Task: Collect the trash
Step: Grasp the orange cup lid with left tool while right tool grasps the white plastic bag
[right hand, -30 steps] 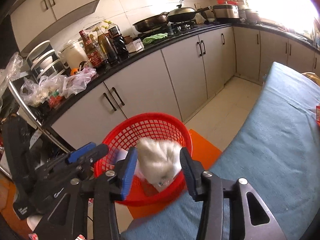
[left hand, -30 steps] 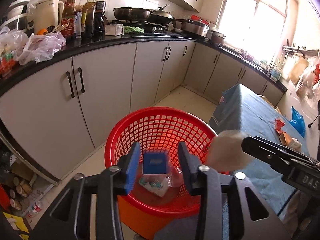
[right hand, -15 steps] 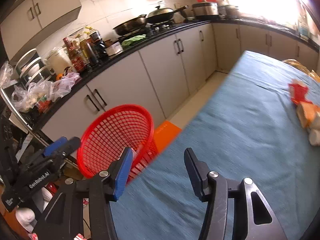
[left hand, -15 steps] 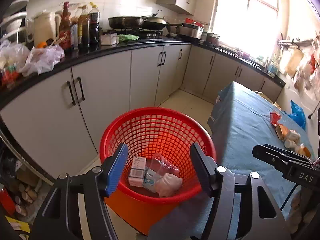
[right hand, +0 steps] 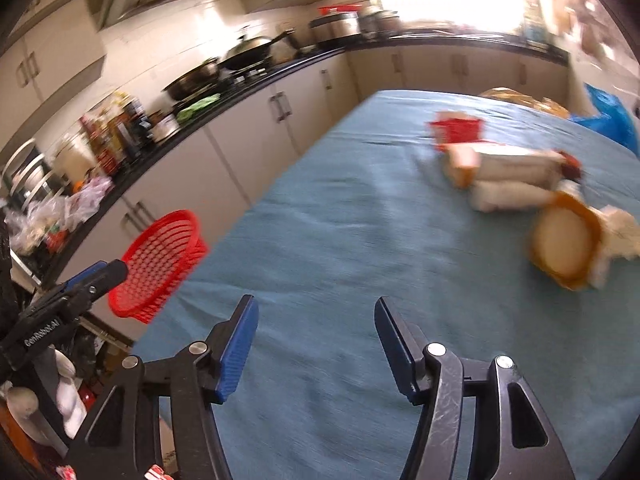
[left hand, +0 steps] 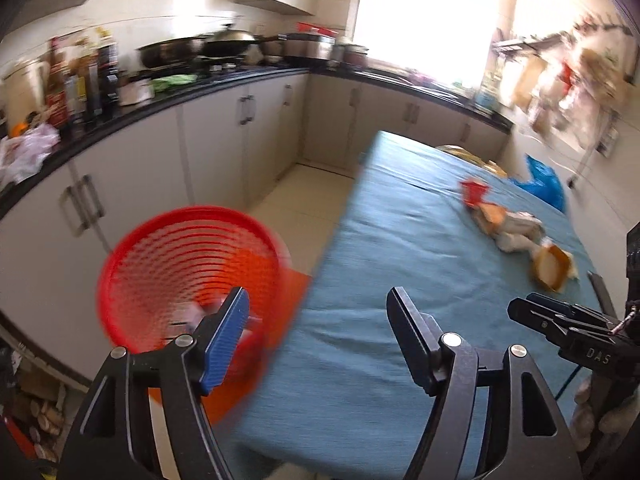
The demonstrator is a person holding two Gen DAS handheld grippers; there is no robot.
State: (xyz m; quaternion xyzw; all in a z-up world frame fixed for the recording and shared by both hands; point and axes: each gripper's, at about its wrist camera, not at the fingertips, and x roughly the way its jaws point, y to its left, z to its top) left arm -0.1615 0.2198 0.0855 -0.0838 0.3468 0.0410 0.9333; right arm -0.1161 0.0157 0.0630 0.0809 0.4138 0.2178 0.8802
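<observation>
The red mesh basket stands on the floor left of the blue-covered table, with some trash blurred at its bottom. My left gripper hangs over the table's near corner beside the basket, jaws opening, nothing between them. My right gripper is over the blue cloth, jaws opening and empty. Ahead of it lie a red wrapper, white packets, an orange-rimmed bowl and crumpled tissue. The same pile shows in the left wrist view.
A black counter with bottles, pans and plastic bags runs along the left and back over white cabinets. A blue plastic bag lies at the table's far right. Tiled floor separates table and cabinets. Clutter sits under the counter's left end.
The left gripper let go of a blue box and the right a white wad over the basket. Both swung right toward the table, their jaws now wider.
</observation>
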